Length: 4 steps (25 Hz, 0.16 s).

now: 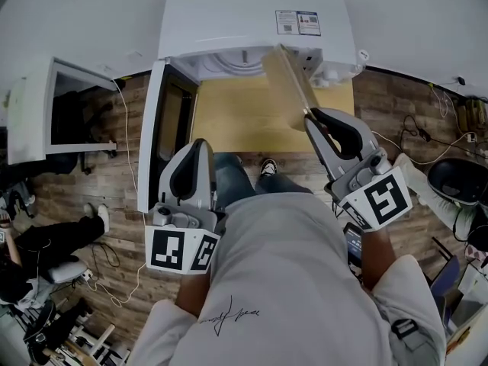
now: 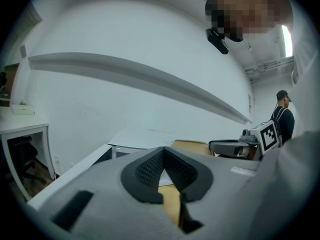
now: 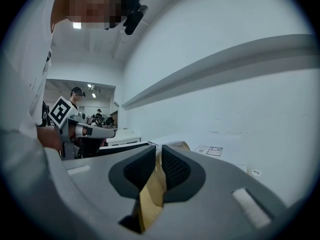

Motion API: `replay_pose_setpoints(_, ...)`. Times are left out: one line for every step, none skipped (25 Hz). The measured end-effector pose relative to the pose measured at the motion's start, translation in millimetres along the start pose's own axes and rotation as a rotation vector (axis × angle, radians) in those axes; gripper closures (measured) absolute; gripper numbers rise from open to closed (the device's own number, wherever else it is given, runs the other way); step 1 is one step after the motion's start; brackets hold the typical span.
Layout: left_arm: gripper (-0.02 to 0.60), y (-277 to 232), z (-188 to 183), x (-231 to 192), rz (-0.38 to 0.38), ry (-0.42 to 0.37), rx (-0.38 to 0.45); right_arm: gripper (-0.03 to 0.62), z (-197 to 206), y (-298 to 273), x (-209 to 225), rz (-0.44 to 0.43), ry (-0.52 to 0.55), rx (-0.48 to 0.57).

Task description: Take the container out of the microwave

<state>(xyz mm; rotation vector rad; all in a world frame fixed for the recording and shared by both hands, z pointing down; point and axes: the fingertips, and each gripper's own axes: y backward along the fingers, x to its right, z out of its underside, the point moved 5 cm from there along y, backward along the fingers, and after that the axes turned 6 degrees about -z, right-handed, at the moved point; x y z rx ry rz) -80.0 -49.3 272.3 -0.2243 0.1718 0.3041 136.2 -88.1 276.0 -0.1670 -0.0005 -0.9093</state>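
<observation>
At 10 o'clock the microwave door [image 1: 152, 136] hangs open. At 7 o'clock my left gripper [image 1: 201, 147] has its jaws together on nothing. The microwave [image 1: 252, 14] sits at 12 o'clock on the tan worktop [image 1: 244, 120]. At 1 o'clock my right gripper [image 1: 309, 115] has its jaws clamped on the wall of the tilted container [image 1: 288, 75], just before the opening. It looks nearly clear of the oven, so I judge only setting down remains.

Both arms reach forward, with the left tool [image 1: 200, 145] pinched shut on nothing and the right tool [image 1: 309, 116] squeezing the thin edge of the tan container [image 1: 286, 75].
</observation>
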Motion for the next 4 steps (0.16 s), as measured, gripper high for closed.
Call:
replay_pose_setpoints(0.586, -0.7, 0.3, 0.5, 0.002, -0.001, 0.0, 0.542, 0.2, 0.3, 0.5, -0.004, 0.003, -0.002)
replay_pose_setpoints(0.588, -1.4, 0.6, 1.0, 0.004, -0.001, -0.001, 0.543, 0.3, 0.6, 0.7, -0.012, 0.006, -0.003)
replay_pose_setpoints(0.586, -2.0, 1.0, 1.4, 0.005, -0.001, -0.001, 0.542, 0.2, 0.8, 0.5, -0.022, 0.01, -0.004)
replay_pose_setpoints(0.588, -2.6, 1.4, 1.8, 0.007, -0.001, -0.002, 0.542, 0.2, 1.0, 0.2, -0.034, 0.014, -0.004)
